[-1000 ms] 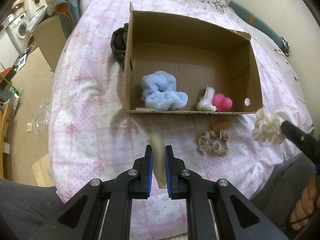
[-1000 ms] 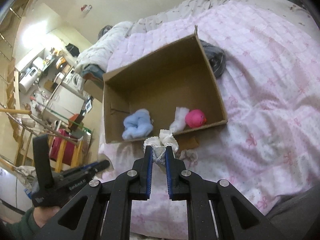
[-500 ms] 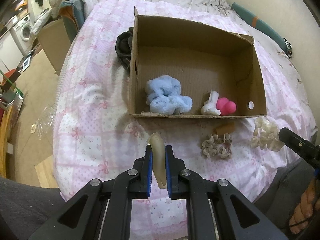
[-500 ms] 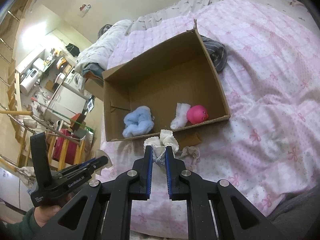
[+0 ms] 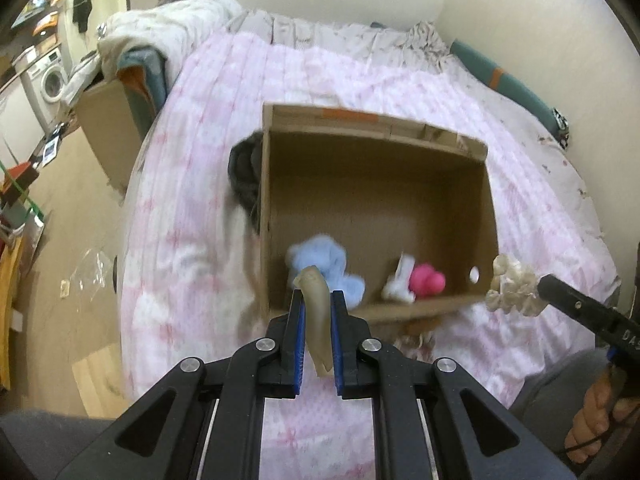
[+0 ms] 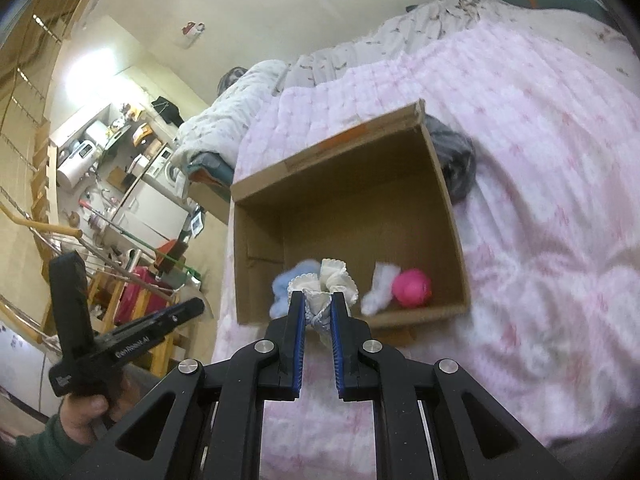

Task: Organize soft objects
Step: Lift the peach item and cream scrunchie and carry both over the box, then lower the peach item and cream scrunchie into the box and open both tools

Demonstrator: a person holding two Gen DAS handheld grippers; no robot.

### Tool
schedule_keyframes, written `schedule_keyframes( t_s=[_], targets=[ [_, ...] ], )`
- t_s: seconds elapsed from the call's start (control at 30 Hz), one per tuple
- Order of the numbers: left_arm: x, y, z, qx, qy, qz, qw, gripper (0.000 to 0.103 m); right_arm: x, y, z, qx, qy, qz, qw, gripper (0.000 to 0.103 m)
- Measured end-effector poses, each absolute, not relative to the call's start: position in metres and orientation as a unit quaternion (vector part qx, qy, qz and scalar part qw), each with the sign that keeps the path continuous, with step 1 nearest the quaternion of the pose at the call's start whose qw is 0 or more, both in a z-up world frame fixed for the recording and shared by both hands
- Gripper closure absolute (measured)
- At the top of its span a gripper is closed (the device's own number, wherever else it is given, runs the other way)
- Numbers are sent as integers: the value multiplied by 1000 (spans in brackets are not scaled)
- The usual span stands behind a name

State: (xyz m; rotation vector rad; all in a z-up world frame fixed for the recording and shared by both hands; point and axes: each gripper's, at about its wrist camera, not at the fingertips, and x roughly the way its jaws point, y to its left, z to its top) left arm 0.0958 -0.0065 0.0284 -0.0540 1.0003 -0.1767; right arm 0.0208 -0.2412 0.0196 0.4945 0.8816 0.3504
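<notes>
Left wrist: left gripper (image 5: 317, 300) clamping beige strip (image 5: 318, 312), right gripper (image 6: 318, 302) pinching cream scrunchie (image 6: 328, 280), blurred cardboard box (image 5: 376, 312) ahead.

A pink quilted bedspread with a bow pattern (image 5: 192, 216) covers the bed across the middle of both views. A rumpled white floral duvet (image 5: 168, 20) is heaped at the upper left of the left wrist view, above a plain brown cardboard carton (image 5: 108, 128) standing on the tan wooden floor (image 5: 60, 216). A white front-loading washing machine (image 5: 50, 78) sits at the far left edge. A teal bolster with an orange band (image 5: 508, 80) lies along the cream wall at the upper right. In the right wrist view, a cluttered kitchen shelf with white appliances (image 6: 92, 148) fills the left side.
</notes>
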Motion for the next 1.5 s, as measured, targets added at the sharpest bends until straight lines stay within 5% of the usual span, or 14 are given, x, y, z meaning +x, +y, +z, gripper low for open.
schedule_keyframes(
  t_s=[0.77,1.5],
  targets=[
    [170,-55,-44,35,485,-87,869,92,78,-238,-40,191,474,120,851,89],
    [167,-56,-38,11,467,-99,879,85,84,-233,-46,186,486,117,846,89]
  ],
)
